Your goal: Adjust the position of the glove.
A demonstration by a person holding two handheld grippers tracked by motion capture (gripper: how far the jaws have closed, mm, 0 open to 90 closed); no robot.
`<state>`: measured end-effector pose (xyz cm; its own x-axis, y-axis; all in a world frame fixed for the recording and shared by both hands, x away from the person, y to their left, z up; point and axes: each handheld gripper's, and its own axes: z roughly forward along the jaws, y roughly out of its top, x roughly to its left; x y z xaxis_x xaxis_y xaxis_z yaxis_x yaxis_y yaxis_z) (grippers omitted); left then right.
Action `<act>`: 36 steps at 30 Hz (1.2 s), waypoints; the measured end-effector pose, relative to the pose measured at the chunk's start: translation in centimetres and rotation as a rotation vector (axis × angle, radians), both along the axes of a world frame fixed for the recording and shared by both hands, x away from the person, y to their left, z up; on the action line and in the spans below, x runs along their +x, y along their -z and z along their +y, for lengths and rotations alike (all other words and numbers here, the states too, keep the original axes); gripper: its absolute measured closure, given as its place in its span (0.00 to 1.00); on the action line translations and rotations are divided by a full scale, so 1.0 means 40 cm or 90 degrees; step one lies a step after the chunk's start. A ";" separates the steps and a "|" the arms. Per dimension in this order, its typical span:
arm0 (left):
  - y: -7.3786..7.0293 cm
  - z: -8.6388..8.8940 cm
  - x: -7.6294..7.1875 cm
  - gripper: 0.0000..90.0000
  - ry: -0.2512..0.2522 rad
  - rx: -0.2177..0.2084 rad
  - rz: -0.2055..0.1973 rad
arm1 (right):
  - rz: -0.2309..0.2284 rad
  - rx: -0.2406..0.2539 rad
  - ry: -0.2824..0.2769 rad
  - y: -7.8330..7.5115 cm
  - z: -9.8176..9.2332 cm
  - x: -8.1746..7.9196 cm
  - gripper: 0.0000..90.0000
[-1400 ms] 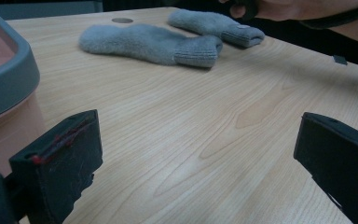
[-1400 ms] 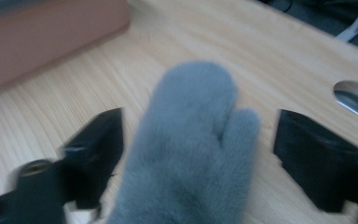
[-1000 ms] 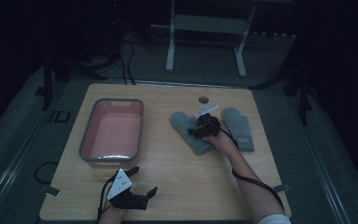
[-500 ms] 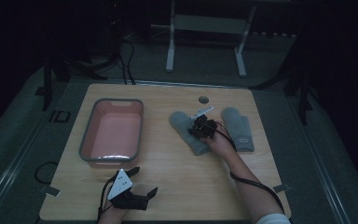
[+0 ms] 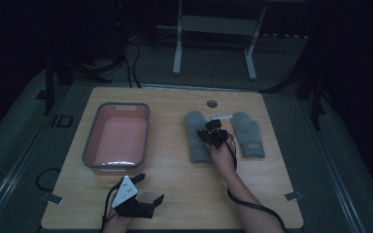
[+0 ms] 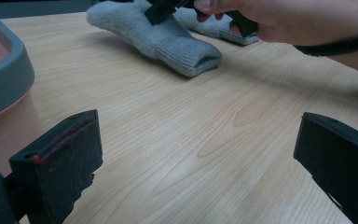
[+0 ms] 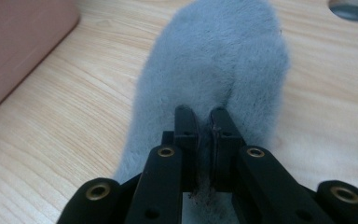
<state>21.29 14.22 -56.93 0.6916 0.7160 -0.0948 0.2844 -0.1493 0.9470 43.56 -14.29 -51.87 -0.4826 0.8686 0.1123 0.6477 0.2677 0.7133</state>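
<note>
So right gripper [image 7: 204, 116] is clamped on the grey sock [image 5: 197, 137] at frame centre, second sock [image 5: 248, 133] untouched beside it, pink tub [image 5: 88, 145] left looks empty, left gripper [image 5: 143, 193] idle, jaws apart, bottom edge.

The counter [image 5: 175, 194] is light wood with a fine grain pattern. The tub [image 5: 116, 138] is pink inside with a grey rim. Both fuzzy socks [image 5: 196, 136] are plain grey. The jaws are black.
</note>
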 end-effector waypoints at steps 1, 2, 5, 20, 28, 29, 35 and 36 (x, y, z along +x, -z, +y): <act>0.000 0.000 0.000 0.02 0.000 0.000 0.000 | 0.007 0.013 0.018 0.003 0.002 -0.007 0.94; 0.000 0.001 0.000 0.02 0.000 0.000 0.000 | 0.013 0.015 0.025 0.005 0.006 -0.011 0.94; -0.001 0.002 -0.001 0.02 0.001 0.000 -0.001 | 0.023 0.029 0.051 0.011 0.016 -0.026 0.93; -0.002 0.001 -0.001 0.02 0.001 -0.001 -0.002 | 0.039 0.002 0.078 0.055 0.050 -0.023 0.86; -0.002 0.002 -0.001 0.02 0.002 -0.001 -0.001 | 0.012 0.003 0.050 0.014 0.038 -0.029 0.57; -0.002 0.001 -0.001 0.02 0.003 0.000 -0.001 | 0.006 0.003 0.046 0.006 0.036 -0.031 0.53; -0.002 -0.001 -0.002 0.02 0.004 0.001 -0.001 | -0.032 0.014 0.032 -0.041 0.005 -0.040 0.46; -0.002 -0.001 -0.001 0.02 0.003 0.000 -0.001 | -0.042 0.013 0.030 -0.049 -0.001 -0.043 0.45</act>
<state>21.23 14.19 -56.87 0.6953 0.7125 -0.0941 0.2823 -0.1503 0.9475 41.84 -14.33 -49.93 -0.4485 0.8882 0.0992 0.6103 0.2233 0.7601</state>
